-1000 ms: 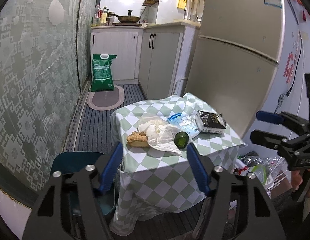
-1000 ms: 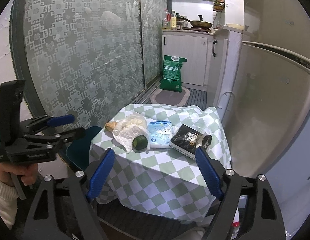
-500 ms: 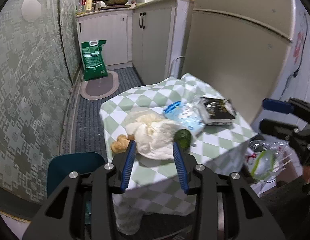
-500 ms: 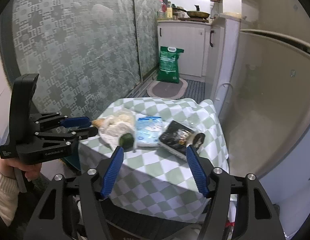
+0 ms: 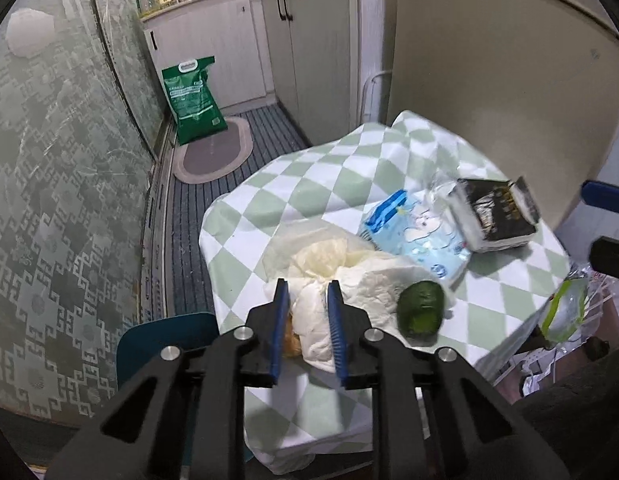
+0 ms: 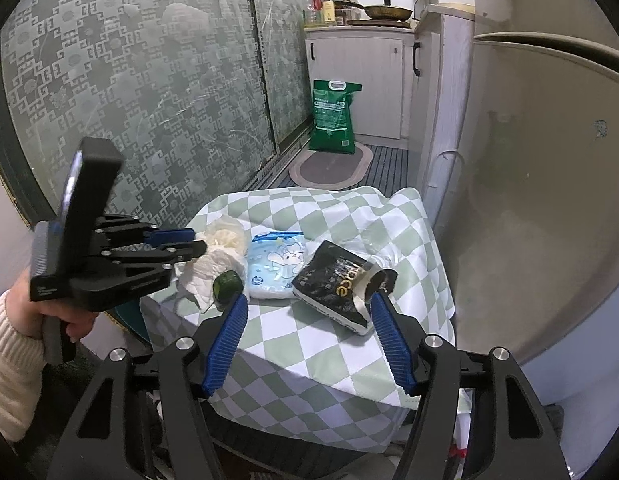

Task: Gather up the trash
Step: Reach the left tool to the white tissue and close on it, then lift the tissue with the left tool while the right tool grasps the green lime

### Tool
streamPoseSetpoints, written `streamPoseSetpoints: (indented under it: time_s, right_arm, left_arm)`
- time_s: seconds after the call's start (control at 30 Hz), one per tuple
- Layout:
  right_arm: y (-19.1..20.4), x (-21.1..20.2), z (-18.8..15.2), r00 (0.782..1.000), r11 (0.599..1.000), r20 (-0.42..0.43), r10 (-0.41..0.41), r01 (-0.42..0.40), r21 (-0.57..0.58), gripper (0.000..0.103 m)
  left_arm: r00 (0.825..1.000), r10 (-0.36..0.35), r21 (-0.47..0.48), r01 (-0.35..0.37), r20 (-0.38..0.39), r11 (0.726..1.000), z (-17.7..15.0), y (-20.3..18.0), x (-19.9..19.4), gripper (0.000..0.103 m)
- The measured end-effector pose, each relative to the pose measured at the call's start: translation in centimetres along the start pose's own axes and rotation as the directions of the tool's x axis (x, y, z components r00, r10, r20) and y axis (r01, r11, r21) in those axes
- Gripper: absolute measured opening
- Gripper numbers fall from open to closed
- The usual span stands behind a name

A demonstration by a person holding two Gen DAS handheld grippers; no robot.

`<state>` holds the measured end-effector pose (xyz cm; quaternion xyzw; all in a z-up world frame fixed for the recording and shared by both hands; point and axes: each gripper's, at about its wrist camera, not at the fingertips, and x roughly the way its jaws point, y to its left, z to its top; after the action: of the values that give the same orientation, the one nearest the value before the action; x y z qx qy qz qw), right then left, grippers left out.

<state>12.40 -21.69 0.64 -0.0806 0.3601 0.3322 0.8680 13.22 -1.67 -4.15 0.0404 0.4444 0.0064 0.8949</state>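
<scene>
A small table under a green-checked cloth [image 5: 309,184] carries the trash. On it lie a crumpled white paper towel [image 5: 373,280] with a thin plastic bag [image 5: 321,252], a piece of bread [image 5: 291,340], a green avocado half [image 5: 423,312], a blue-white wipes pack [image 5: 417,236] and a black packet [image 5: 493,216]. My left gripper [image 5: 308,292] is closing, its jaws down to a narrow gap. The paper towel shows through that gap. In the right wrist view its tips [image 6: 197,240] sit at the heap's left edge. My right gripper [image 6: 309,304] is open just before the black packet [image 6: 333,280].
A blue stool [image 5: 165,344] stands at the table's near left. The fridge [image 6: 549,200] rises close on the right. A green sack [image 5: 193,100] and an oval mat [image 5: 213,156] lie by the cabinets. A clear bag of rubbish [image 5: 565,312] sits on the floor to the right.
The left gripper has come forward and down onto the paper heap, and its jaws have narrowed a lot. The right gripper has moved closer to the table and narrowed a little.
</scene>
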Motion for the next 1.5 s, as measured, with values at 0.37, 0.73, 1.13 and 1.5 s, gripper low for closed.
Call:
streamPoseSetpoints:
  time_s: [0.37, 0.73, 1.13, 1.5]
  right_arm:
    - [1.0, 1.0, 0.2, 0.999, 1.000, -0.022, 0.023, -0.023, 0.004, 0.065]
    - [3.8, 3.3, 0.2, 0.992, 0.993, -0.065, 0.108, -0.111, -0.044, 0.054]
    - [7.0, 7.3, 0.3, 0.985, 0.990, -0.136, 0.103, -0.114, -0.077, 0.047]
    - [8.1, 10.1, 0.8, 0.985, 0.994, -0.169, 0.018, -0.036, -0.104, 0.041]
  left_arm:
    - [0.999, -0.016, -0.017, 0.017, 0.033, 1.000, 1.2, 0.6, -0.7, 0.008]
    - [0.988, -0.051, -0.044, 0.059, 0.149, 0.997, 2.1, 1.1, -3.4, 0.008]
    - [0.957, -0.104, -0.107, 0.137, 0.270, 0.985, 2.2, 3.3, -6.8, 0.007]
    - [0.938, -0.079, -0.181, 0.147, 0.337, 0.973, 0.8, 7.3, -9.2, 0.007]
